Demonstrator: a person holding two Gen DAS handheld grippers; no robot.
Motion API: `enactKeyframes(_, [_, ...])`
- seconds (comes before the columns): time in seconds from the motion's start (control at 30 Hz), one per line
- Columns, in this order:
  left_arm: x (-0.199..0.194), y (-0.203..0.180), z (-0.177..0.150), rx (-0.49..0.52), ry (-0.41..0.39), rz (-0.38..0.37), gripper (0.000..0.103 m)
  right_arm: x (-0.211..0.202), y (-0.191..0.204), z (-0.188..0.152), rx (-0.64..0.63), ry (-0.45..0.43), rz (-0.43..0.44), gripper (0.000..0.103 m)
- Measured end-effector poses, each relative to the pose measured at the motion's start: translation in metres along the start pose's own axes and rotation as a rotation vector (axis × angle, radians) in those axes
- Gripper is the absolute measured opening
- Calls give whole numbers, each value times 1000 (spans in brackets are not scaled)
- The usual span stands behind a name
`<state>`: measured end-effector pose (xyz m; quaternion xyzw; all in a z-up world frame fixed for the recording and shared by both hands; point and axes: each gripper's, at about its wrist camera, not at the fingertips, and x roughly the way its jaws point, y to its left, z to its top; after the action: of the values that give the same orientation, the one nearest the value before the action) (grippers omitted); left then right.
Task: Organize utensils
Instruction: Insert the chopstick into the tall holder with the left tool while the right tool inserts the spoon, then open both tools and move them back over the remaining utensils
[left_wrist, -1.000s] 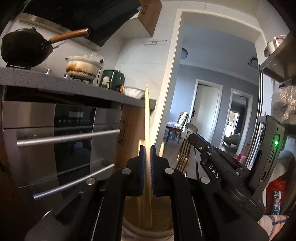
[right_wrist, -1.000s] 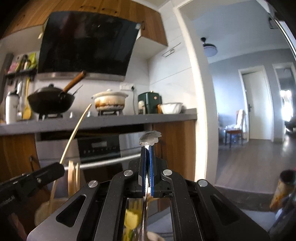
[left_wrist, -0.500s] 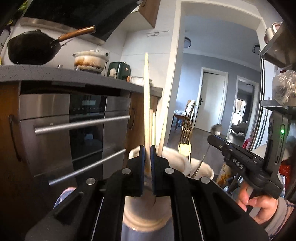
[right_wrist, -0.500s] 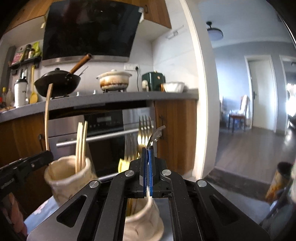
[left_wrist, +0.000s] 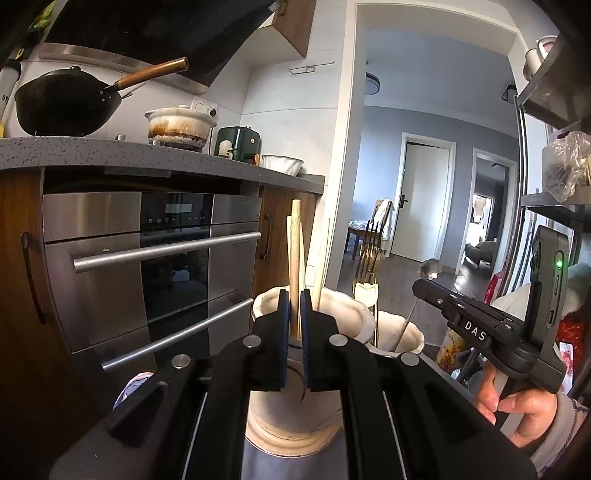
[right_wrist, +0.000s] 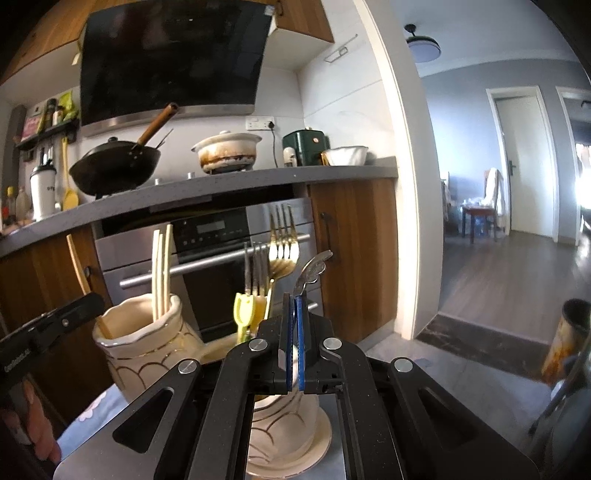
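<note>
My left gripper (left_wrist: 294, 300) is shut on a wooden chopstick (left_wrist: 294, 258) that stands down into a cream ceramic holder (left_wrist: 291, 402), next to other chopsticks (left_wrist: 320, 264). My right gripper (right_wrist: 293, 306) is shut on a metal spoon (right_wrist: 312, 271), its handle going down into a second cream holder (right_wrist: 286, 417) with forks (right_wrist: 282, 247) and a yellow utensil (right_wrist: 243, 314). The chopstick holder shows at left in the right wrist view (right_wrist: 142, 343). The right gripper shows in the left wrist view (left_wrist: 476, 328), with the spoon bowl (left_wrist: 428, 267) above it.
Both holders stand on a grey surface with a floral cloth (right_wrist: 88, 410) at left. Behind is a steel oven (left_wrist: 147, 266) under a counter with a wok (left_wrist: 66, 103), a pot (left_wrist: 179, 123) and a green appliance (right_wrist: 304, 147). A shelf rack (left_wrist: 554, 206) stands at right.
Both grippers have lowered: the chopstick has gone deeper into the left holder and the spoon handle has gone into the right holder. Both stay shut.
</note>
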<state>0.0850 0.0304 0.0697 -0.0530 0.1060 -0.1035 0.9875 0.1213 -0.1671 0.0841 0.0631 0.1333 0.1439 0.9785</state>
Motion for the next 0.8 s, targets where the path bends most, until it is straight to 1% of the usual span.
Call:
enactKeyframes(0.07, [-2,0,0,0,-6,5,6,1,-2,1,10,12,-2,3])
enactKeyframes(0.13, [-5,-2,1,15,-17,14,7,2,-3,2,16,23,-3,6])
enactKeyframes(0.17, [-5,-3,2,20,-21,19,8,2,-3,3,21,29,2,13])
enactKeyframes(0.2, [-7,-5,2,30,-25,26,11,1,-3,3,25,33,8,27])
enactKeyframes(0.23, [-7,-5,2,34,-25,30,24,0,-4,3,30,33,13,36])
enactKeyframes(0.27, [-8,-6,2,37,-26,35,34,-2,-3,4,32,38,15,49])
enactKeyframes(0.3, [-11,-6,2,32,-33,39,46,-3,-3,5,32,44,14,51])
enactKeyframes(0.33, [-13,-6,2,28,-38,47,52,-6,-2,6,32,57,8,52])
enactKeyframes(0.37, [-17,-5,1,23,-40,53,55,-9,-3,7,36,63,5,59])
enactKeyframes(0.4, [-19,-5,1,19,-41,55,63,-14,-4,7,43,64,4,65])
enactKeyframes(0.43, [-24,-5,1,12,-45,56,72,-20,-5,8,50,63,7,77])
enactKeyframes(0.47, [-27,-4,1,8,-48,58,77,-28,-7,9,58,58,11,85])
enactKeyframes(0.53, [-35,-4,-1,3,-47,71,90,-41,-10,10,65,49,4,95])
enactKeyframes(0.6, [-43,-5,-4,0,-46,89,98,-55,-15,11,75,43,-1,97])
enactKeyframes(0.67, [-51,-5,-8,-6,-41,95,98,-67,-20,8,86,55,-9,97])
enactKeyframes(0.8, [-62,-6,-21,-11,25,108,98,-81,-27,-1,75,106,-34,98])
